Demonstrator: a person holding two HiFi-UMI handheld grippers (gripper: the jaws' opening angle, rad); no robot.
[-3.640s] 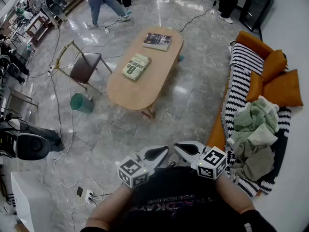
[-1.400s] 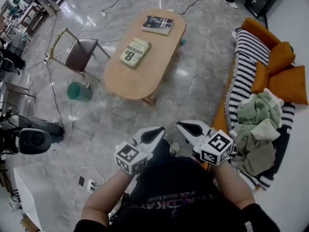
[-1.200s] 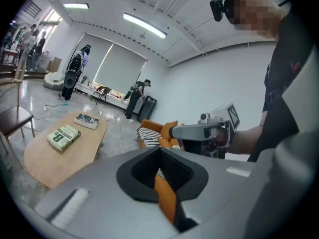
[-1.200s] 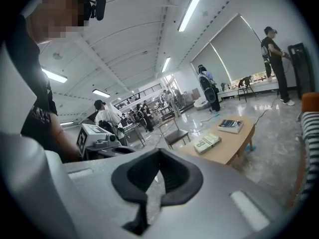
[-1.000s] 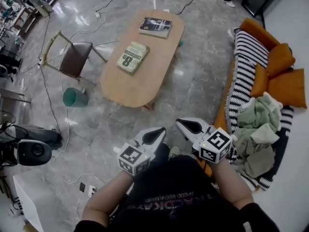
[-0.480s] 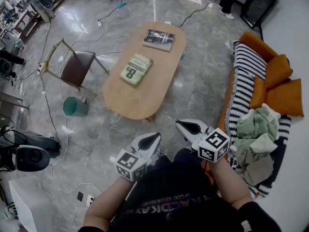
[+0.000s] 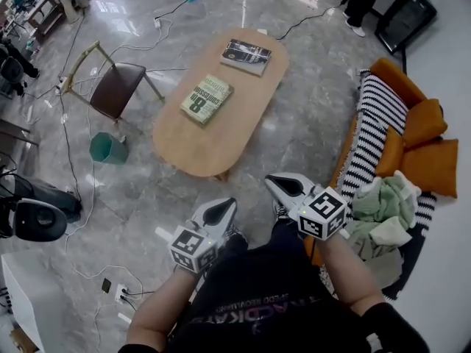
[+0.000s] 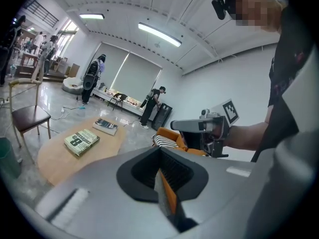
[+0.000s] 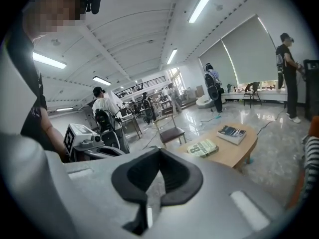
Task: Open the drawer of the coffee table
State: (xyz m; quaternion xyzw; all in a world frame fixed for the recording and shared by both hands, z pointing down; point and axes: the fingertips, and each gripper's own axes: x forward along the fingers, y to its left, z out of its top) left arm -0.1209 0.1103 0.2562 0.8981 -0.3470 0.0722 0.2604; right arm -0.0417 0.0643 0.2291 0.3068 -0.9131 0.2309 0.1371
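Trouble may come because the left gripper (image 7: pixel 227 206) and right gripper (image 7: pixel 276 183) are both shut and empty, and the coffee table (image 7: pixel 221 134) in the upper middle hides its drawer, so a grab could miss.

Bright ceiling strips (image 8: pixel 159 35), floor (image 7: pixel 309 116) glare, fisheye edges, perhaps slightly soft.

Coffee table (image 7: pixel 213 134) looks like smooth matt light wood, floor (image 7: pixel 309 109) is glossy polished stone, sofa (image 7: pixel 383 123) striped cloth.
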